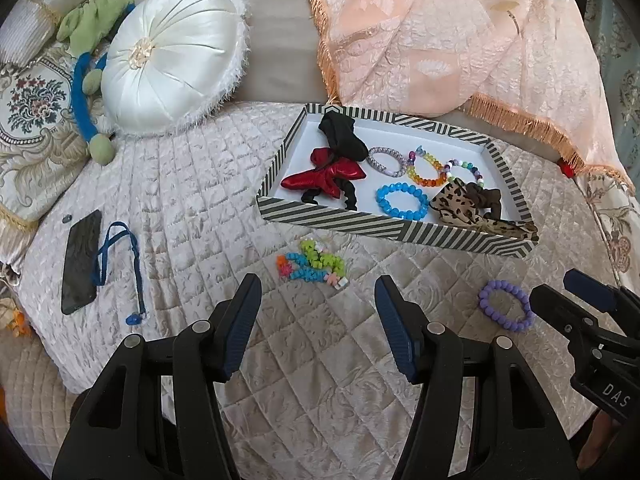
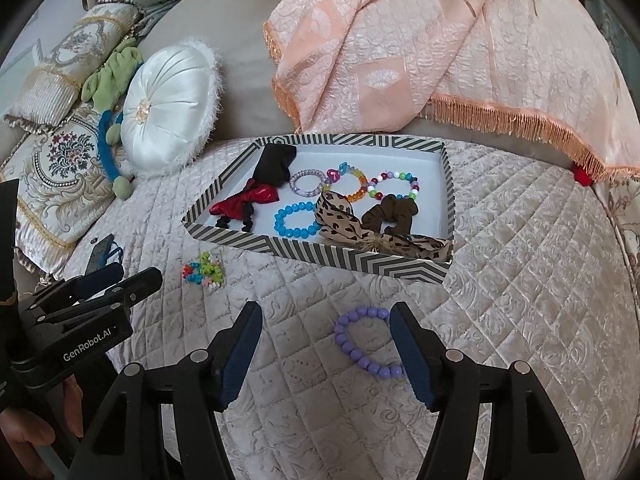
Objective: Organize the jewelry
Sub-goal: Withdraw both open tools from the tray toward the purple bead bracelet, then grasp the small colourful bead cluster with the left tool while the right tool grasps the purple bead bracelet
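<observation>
A black-and-white striped tray [image 1: 360, 226] [image 2: 320, 256] sits on the quilted bed. It holds a blue bead bracelet [image 1: 380, 200], a red bow [image 1: 328, 174], a leopard bow [image 2: 336, 212], other bead bracelets and scrunchies. In front of the tray lies a multicolour bracelet [image 1: 310, 266] [image 2: 204, 270], just ahead of my open, empty left gripper [image 1: 318, 284] [image 2: 134, 274]. A purple bead bracelet [image 2: 344, 344] [image 1: 485, 301] rests on the quilt between the fingers of my right gripper [image 2: 326, 312] [image 1: 560, 286]. That gripper is open; its right finger stands beside the beads.
A dark phone [image 1: 82, 260] and a blue lanyard [image 1: 116, 248] lie at the left of the quilt. A round white cushion [image 1: 172, 60] and a peach fringed cloth [image 1: 440, 40] stand behind the tray. A hand [image 2: 24, 432] holds the left gripper.
</observation>
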The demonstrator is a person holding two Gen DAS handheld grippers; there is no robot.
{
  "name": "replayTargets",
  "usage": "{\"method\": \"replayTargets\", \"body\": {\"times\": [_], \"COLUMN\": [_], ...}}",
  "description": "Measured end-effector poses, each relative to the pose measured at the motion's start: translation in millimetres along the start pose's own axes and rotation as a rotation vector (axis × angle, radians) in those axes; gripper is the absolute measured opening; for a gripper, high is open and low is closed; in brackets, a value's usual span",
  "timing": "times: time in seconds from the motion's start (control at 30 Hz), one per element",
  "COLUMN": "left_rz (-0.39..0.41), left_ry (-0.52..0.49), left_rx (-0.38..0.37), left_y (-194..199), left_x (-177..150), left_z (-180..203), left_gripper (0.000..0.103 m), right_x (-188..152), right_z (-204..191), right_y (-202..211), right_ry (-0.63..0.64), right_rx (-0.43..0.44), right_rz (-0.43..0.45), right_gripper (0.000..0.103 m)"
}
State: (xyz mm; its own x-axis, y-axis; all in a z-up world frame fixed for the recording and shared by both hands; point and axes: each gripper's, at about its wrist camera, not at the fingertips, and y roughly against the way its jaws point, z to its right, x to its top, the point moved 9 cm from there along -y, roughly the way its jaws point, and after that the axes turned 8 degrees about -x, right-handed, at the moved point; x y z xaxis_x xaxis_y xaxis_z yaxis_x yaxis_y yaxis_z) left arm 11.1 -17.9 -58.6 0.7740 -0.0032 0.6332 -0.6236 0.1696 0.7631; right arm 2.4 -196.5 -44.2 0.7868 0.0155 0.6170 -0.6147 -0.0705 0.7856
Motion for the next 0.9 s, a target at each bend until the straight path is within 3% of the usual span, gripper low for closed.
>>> {"method": "replayTargets", "body": {"times": [0.33, 0.6, 0.67, 0.9], "left_rz": [-0.034, -0.107, -0.124, -0.182], "left_ry": [0.017, 0.181, 0.218, 0.324], "left_rx": [-0.013, -0.092, -0.099, -0.161], "left_y": [-9.6, -23.6, -27.3, -45.9], "left_x": [-6.0, -11.1, -13.1, -13.8], "left_z": [-7.4, -59.5, -73.0, -86.2], "left_gripper": [0.059, 0.059, 0.064, 0.065], "right_x": [-6.0, -22.5, -27.8, -41.8], "right_z": [8.2, 48.6, 60.5, 91.7], "right_y": [-9.2, -22.9, -26.5, -35.6], "right_ry": [-0.007, -0.045, -0.056, -0.084], "right_rx": [-0.005, -0.060, -0.074, -0.086], "right_rz": [-0.024, -0.075, -0.090, -0.123], "right_gripper": [0.065, 0.065, 0.065, 0.065]}}
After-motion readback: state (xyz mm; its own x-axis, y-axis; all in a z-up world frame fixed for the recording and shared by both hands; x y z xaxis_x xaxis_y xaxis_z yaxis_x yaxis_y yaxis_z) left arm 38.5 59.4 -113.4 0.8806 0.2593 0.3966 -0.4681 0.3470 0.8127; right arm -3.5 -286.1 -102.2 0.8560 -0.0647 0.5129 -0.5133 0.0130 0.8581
